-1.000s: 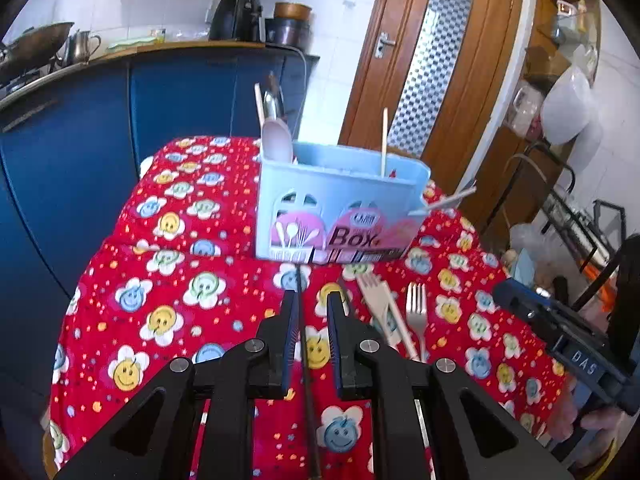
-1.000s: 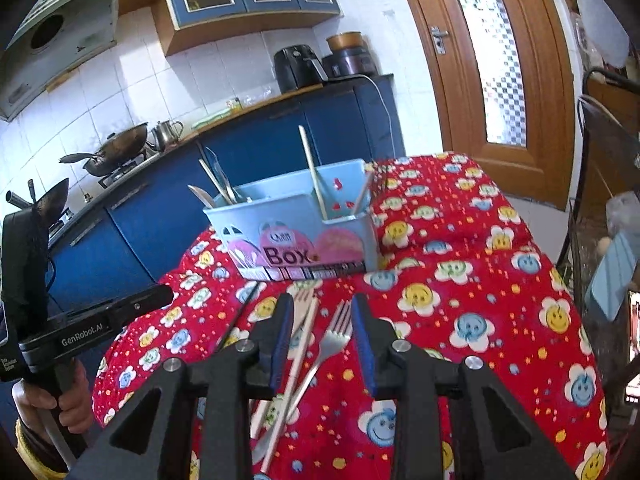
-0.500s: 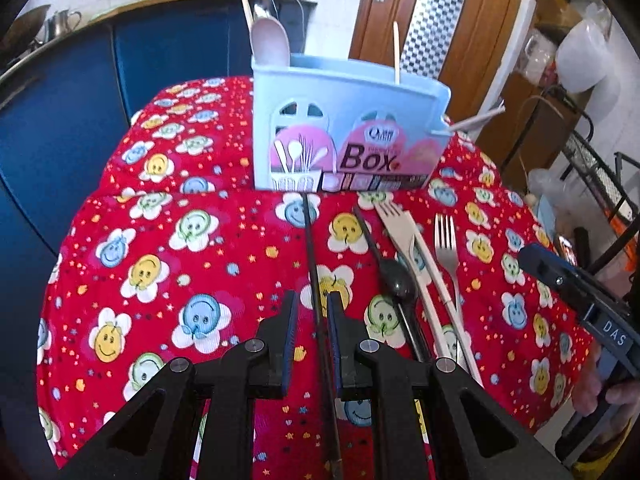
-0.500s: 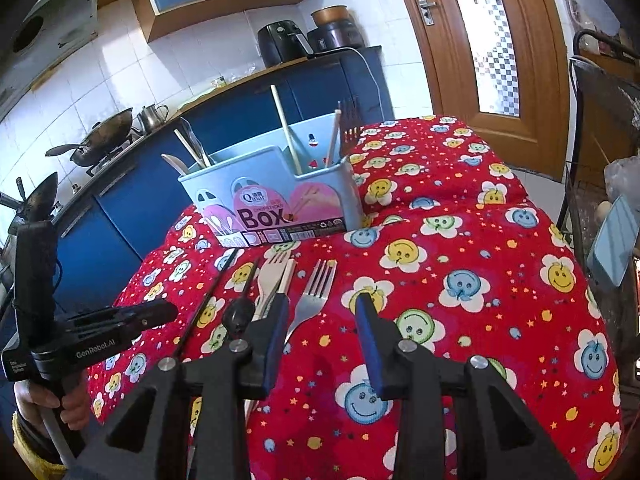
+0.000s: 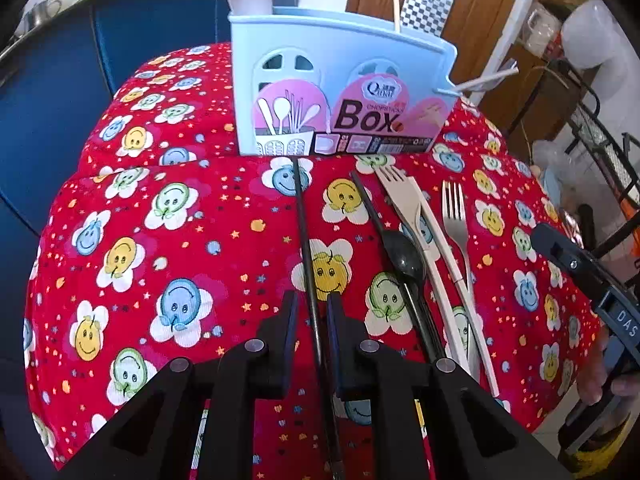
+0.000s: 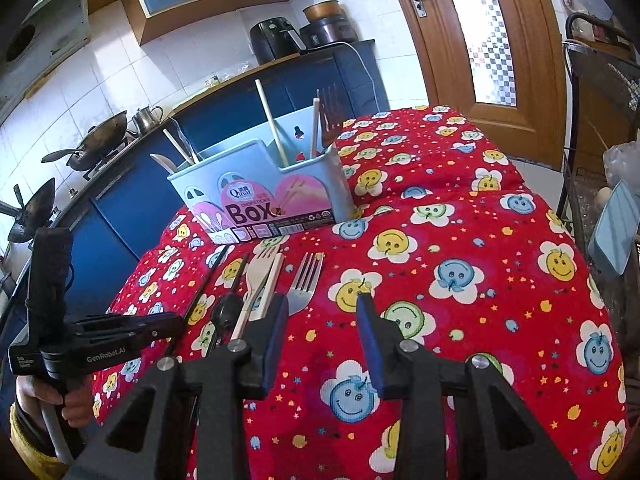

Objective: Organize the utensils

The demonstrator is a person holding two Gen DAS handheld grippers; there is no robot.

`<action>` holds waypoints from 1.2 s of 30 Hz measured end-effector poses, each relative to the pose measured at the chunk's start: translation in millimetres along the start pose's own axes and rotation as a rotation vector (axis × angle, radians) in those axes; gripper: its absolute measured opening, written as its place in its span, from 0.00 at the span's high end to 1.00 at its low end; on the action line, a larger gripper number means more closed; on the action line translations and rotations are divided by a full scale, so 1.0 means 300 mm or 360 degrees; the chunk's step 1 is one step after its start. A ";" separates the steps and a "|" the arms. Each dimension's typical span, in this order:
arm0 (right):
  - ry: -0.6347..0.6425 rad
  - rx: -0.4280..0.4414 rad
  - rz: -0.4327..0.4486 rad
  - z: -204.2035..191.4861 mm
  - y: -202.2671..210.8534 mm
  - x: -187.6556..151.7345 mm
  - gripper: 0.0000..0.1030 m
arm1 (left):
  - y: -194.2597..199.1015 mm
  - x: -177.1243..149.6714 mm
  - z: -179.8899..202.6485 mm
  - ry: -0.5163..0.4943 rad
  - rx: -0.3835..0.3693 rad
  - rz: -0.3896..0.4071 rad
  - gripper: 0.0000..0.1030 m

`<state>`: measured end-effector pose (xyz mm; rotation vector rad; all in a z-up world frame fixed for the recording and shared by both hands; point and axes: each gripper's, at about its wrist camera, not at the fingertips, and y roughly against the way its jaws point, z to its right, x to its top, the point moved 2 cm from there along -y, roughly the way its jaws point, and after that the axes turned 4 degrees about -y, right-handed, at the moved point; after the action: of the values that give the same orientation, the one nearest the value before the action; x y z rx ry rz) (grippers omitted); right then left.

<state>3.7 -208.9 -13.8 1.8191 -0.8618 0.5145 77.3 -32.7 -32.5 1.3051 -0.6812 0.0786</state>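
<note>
A light blue utensil box [image 5: 340,92] stands at the far side of the red flowered tablecloth [image 5: 160,248], with a pale spoon and chopsticks standing in it; it also shows in the right wrist view [image 6: 264,196]. A thin black chopstick [image 5: 306,240] lies on the cloth and runs between the fingers of my left gripper [image 5: 311,312], which is narrowly open around it. To its right lie a black spoon [image 5: 402,252], a cream fork [image 5: 404,200], a pale chopstick and a metal fork [image 5: 456,216]. My right gripper [image 6: 322,320] is open and empty, just in front of the metal fork [image 6: 306,280].
Blue kitchen cabinets [image 6: 120,204] with a wok and kettle stand behind the table. A wooden door [image 6: 492,40] is at the back right. A metal rack [image 5: 600,152] stands right of the table. The cloth drops off at the near edge.
The left gripper has lowered and moved forward along the black chopstick towards the box. The right gripper has opened wider and moved closer to the forks.
</note>
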 end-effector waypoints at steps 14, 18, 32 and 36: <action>0.0012 0.0009 -0.0063 -0.005 -0.043 0.016 0.63 | -0.047 0.066 -0.018 -0.0017 -0.0059 -0.0071 0.93; 0.0019 0.0022 -0.0110 -0.007 -0.072 0.018 0.62 | -0.038 0.062 -0.047 0.0069 -0.0121 -0.0031 0.95; 0.0032 0.0071 -0.0254 0.014 -0.221 0.079 0.62 | 0.140 0.048 -0.117 0.0258 -0.0264 0.0394 0.95; 0.0018 0.0145 -0.0277 0.009 -0.253 0.094 0.62 | 0.170 0.049 -0.124 0.0255 -0.0272 0.0469 0.95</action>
<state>79.4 -202.9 -42.0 1.9515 -0.6742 0.4582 83.0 10.9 15.0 1.0162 -0.7223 0.3534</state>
